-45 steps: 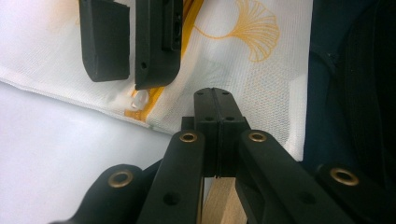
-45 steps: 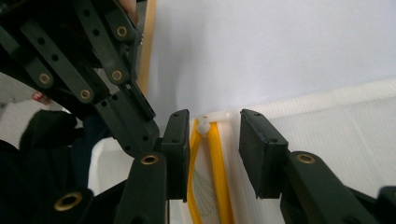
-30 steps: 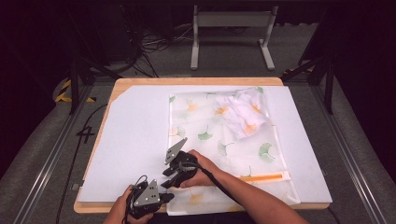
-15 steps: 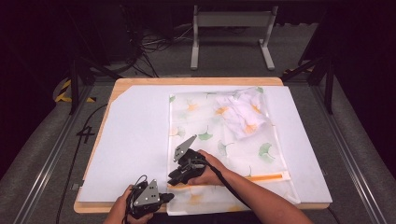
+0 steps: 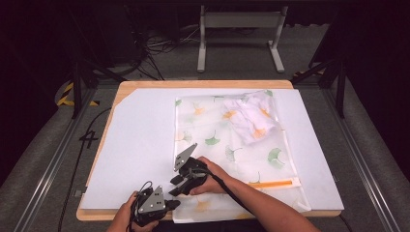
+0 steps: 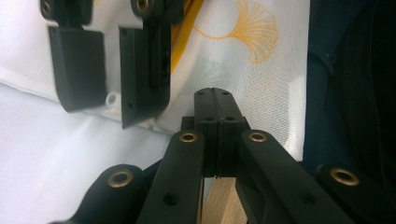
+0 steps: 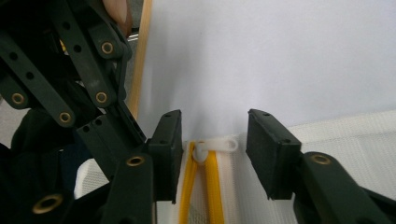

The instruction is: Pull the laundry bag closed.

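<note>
The right gripper (image 7: 214,156) stands part open astride the white zipper pull (image 7: 217,145), its jaws having just opened, pads clear; the left gripper (image 6: 216,100) is shut on the bag (image 5: 227,145) corner, which lies at the near table (image 5: 145,87) edge in the high view.

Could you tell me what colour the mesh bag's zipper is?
Orange-yellow zipper, clearest in the right gripper view.

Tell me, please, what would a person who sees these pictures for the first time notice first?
Most striking is the white mesh laundry bag with green and orange leaf prints, flat on the white board, with crumpled cloth inside its far right corner. At the bag's near left corner, the right gripper stands open around the white zipper pull on the yellow zipper. Beside it, the left gripper is shut at the bag's near edge.
</note>
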Available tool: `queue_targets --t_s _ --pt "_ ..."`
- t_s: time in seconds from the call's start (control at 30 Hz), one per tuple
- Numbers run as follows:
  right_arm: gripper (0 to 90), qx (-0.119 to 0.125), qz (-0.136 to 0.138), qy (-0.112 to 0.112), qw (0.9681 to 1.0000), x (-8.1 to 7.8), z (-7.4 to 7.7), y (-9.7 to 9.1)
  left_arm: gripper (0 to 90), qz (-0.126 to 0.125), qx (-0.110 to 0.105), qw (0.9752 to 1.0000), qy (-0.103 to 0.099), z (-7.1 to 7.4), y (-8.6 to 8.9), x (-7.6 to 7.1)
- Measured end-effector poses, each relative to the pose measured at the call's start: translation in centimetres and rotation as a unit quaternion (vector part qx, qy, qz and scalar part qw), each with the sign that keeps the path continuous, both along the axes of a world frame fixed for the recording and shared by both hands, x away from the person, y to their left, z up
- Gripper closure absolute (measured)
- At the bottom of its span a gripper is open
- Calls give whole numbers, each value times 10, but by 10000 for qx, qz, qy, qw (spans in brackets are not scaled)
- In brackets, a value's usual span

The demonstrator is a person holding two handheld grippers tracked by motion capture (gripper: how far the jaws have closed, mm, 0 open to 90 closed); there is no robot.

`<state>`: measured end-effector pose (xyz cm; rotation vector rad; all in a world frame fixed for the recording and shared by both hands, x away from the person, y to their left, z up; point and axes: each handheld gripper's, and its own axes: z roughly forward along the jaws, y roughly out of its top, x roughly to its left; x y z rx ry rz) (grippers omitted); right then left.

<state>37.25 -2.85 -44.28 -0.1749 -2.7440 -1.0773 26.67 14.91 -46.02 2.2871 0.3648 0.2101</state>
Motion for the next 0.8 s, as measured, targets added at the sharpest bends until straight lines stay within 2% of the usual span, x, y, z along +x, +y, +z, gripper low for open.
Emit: queue_targets --t_s 0.03,0.07,0.2,0.27,0.43,0.47,0.57,0.63,0.67,0.8 --pt "602 0 0 0 10000 0 0 0 900 0 0 10000 0 0 0 0" --pt "680 -15 76 95 9999 1 1 -2 900 -11 -9 10000 -4 0 0 0" --pt "740 -45 225 85 9997 0 1 -6 900 -10 -7 10000 -2 0 0 0" --pt "822 -20 273 100 9996 1 2 -10 900 1 6 10000 0 0 0 0" --pt "854 9 294 141 9995 1 2 -12 900 -17 5 10000 7 0 0 1" --pt "897 -22 250 88 9996 0 2 -12 900 -16 3 10000 7 0 0 1" --pt "900 122 239 175 9995 2 3 -13 900 -22 0 10000 7 0 0 1" --pt "890 111 260 105 9995 0 4 -12 900 -16 -19 10000 19 0 0 1" --pt "811 108 205 123 9997 1 4 -12 900 -24 -3 10000 9 0 0 1" --pt "698 166 18 131 9998 4 4 -9 900 -21 -13 10000 19 0 0 1"
